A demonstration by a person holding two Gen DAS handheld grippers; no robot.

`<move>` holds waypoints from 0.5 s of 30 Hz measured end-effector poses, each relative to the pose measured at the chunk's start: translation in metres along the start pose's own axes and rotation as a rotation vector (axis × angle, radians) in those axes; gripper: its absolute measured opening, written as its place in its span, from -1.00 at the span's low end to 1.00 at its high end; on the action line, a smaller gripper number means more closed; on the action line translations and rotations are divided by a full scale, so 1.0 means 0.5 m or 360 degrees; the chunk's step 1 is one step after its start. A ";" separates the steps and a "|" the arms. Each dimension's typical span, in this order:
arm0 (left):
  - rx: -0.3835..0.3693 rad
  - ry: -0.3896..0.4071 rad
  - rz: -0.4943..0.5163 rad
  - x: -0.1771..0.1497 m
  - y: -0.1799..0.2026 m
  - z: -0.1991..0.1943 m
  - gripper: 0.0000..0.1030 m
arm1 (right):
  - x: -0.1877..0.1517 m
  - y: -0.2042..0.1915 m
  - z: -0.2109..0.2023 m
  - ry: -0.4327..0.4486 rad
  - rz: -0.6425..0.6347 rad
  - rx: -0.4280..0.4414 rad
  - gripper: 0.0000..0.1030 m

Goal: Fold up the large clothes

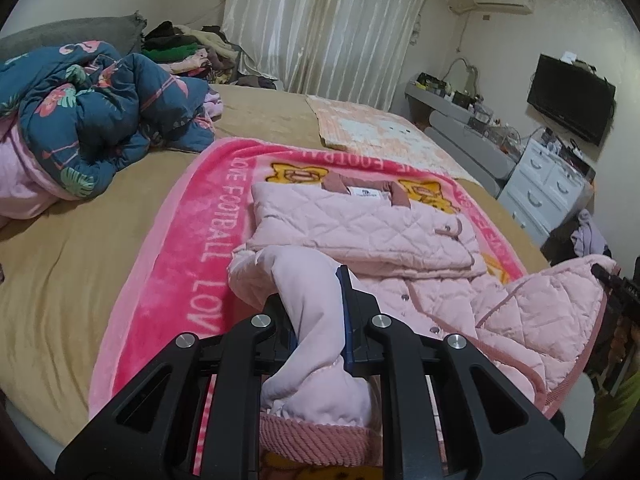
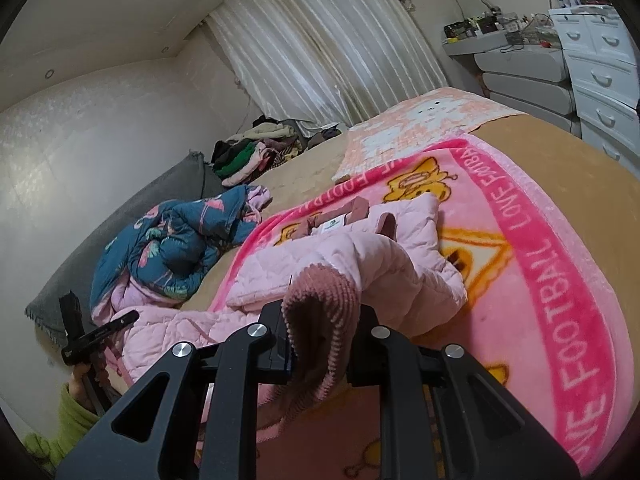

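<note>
The pink quilted jacket lies on the pink cartoon blanket, which is spread over the tan-covered bed, & it looks about halfway folded. Collar end is at the far side w/ the label showing, and one sleeve or side panel already lies flat across the chest as a neat rectangle, so that part seems done. The near end is off the blanket: the left claw is clamped tight on a pale pink lining section near a ribbed cuff, and the right claw is pinched shut on the dusty-rose ribbed hem or cuff, fabric bunched between the fingers in both wrist views. The stretch of jacket betw. the two claws hangs slack, snaps of the front placket visible. Prob. what's left: carry this lower edge over toward the collar, lay it down, smooth it, then maybe one more fold. Can't tell if the other sleeve is tucked in yet; it's hidden under the raised cloth. A rumpled blue floral quilt & a heap of other clothes sit farther up the bed, well apart, so more items may wait.
</note>
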State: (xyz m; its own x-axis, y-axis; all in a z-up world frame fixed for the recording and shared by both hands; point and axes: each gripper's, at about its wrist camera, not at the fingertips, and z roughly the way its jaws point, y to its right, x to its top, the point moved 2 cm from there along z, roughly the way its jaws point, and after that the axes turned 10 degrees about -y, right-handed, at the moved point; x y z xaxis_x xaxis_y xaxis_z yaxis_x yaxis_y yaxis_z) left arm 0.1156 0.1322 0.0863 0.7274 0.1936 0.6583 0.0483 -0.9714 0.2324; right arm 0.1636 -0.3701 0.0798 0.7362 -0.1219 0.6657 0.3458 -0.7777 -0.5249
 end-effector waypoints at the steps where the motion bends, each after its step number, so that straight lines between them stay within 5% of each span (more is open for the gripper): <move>1: 0.0000 0.0003 -0.0005 0.005 0.000 0.000 -0.83 | 0.007 0.003 0.002 0.0003 0.0011 -0.0001 -0.69; 15: 0.0020 0.0051 -0.0037 0.091 -0.003 0.021 -0.80 | 0.094 0.023 0.032 0.0014 0.0114 -0.0020 -0.69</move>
State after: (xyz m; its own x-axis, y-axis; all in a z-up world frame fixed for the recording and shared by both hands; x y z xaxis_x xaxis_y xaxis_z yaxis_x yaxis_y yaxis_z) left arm 0.1558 0.1410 0.1087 0.7038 0.2205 0.6753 0.0740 -0.9682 0.2390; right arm 0.2116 -0.3751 0.0966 0.7535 -0.1830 0.6315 0.2851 -0.7745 -0.5646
